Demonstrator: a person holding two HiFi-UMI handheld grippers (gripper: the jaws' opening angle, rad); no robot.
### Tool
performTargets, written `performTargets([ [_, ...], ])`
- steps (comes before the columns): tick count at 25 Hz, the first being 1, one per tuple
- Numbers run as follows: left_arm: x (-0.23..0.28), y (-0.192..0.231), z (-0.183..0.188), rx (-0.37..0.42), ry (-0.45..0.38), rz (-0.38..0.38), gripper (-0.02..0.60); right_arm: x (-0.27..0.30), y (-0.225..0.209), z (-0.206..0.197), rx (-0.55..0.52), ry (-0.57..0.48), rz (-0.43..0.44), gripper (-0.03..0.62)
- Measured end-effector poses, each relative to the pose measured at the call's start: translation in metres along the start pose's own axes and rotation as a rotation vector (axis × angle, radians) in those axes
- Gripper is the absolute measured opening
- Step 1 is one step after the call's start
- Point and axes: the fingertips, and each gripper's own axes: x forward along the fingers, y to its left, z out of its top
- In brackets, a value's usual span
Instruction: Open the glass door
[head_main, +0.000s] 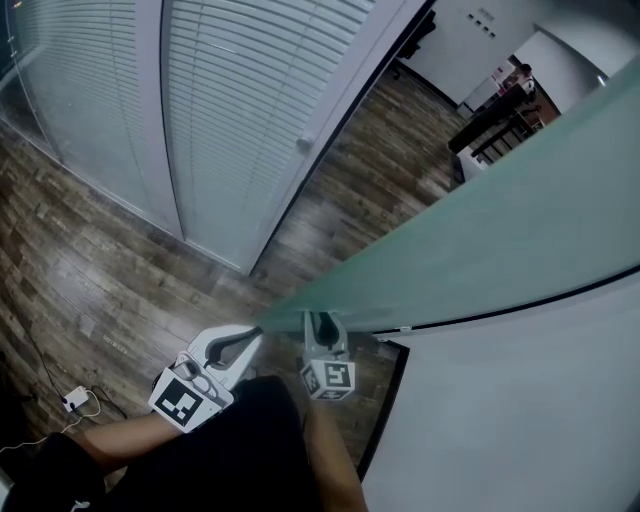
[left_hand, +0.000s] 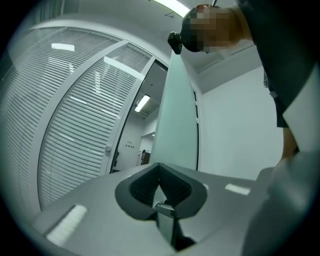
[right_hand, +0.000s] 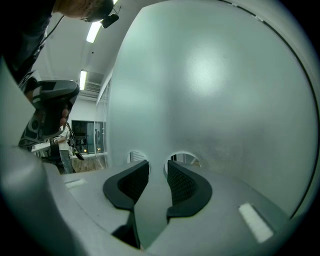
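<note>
The frosted green glass door (head_main: 480, 240) runs from the middle of the head view up to the right; its free edge is just ahead of both grippers. My right gripper (head_main: 320, 322) points at the door face (right_hand: 215, 90) close to that edge. Its jaws (right_hand: 156, 167) stand open and the frosted glass shows through the gap. Whether the fingertips (right_hand: 177, 172) touch the glass I cannot tell. My left gripper (head_main: 245, 340) hangs just left of the door edge (left_hand: 175, 120). Its jaws (left_hand: 159, 167) are shut with nothing between them.
Partition walls with white blinds (head_main: 230, 110) stand across the wooden floor (head_main: 110, 280). A white wall (head_main: 520, 420) and a black door frame (head_main: 385, 420) lie to the right. A white charger and cable (head_main: 75, 402) lie on the floor at left. People stand far back (head_main: 520, 80).
</note>
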Motion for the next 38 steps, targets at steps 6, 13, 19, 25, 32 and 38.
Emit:
performTargets([
  [6, 0.015, -0.003, -0.008, -0.006, 0.028, -0.027, 0.0, -0.006, 0.004, -0.003, -0.01, 0.004, 0.026, 0.118],
  [13, 0.022, -0.012, -0.013, 0.026, 0.041, -0.049, 0.0, -0.02, 0.011, -0.009, -0.014, -0.001, 0.052, 0.118],
  [19, 0.024, -0.014, -0.011, 0.037, 0.052, -0.048, 0.002, -0.031, 0.014, -0.009, -0.016, 0.011, 0.069, 0.118],
  [25, 0.028, -0.022, -0.015, 0.044, 0.077, -0.083, 0.046, -0.043, 0.014, -0.014, -0.02, 0.004, 0.074, 0.118],
  [32, 0.029, -0.034, -0.02, 0.014, 0.088, -0.131, 0.095, -0.055, 0.02, -0.013, -0.026, -0.022, 0.078, 0.118],
  [38, 0.026, -0.046, -0.022, 0.002, 0.105, -0.188, 0.098, -0.069, 0.024, -0.014, -0.01, -0.034, 0.069, 0.118],
])
